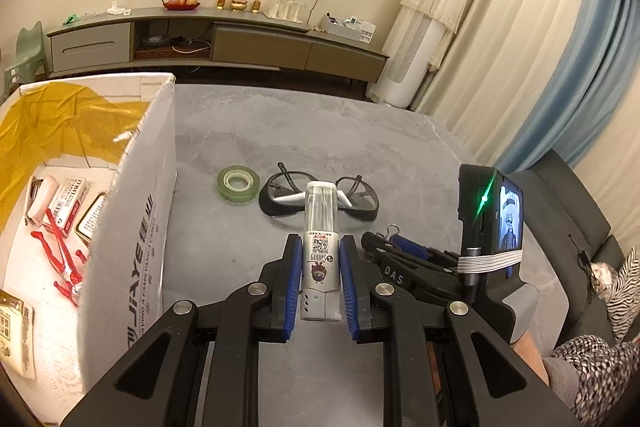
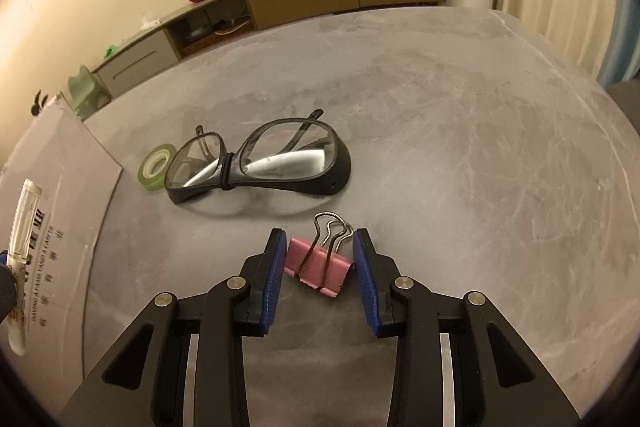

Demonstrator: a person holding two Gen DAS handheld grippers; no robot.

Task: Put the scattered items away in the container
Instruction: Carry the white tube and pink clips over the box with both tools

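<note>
While the left gripper point(image 1: 320, 267) has its blue pads closed snug on a small white-and-clear plastic bottle with a QR label point(image 1: 321, 243), the right gripper point(image 2: 320, 263) sits with its jaws wide apart around a pink metal binder clip point(image 2: 318, 263) lying on the grey marble-look table point(image 2: 460, 147), pads close to the clip's ends but not squeezing yet as far as I can tell. So I'd say we're mid-tidy: bottle picked, clip about to be. The white cardboard box with the yellow liner point(image 1: 132, 227) fills the left of the left wrist view, already holding a few bits. Next up, the left probably needs to swing over that box wall and let go, and the right needs to close. Both tools point forward, low and angled down at the table. Black-framed safety glasses point(image 2: 260, 159) and a green tape roll point(image 2: 157, 167) wait mid-frame.
</note>
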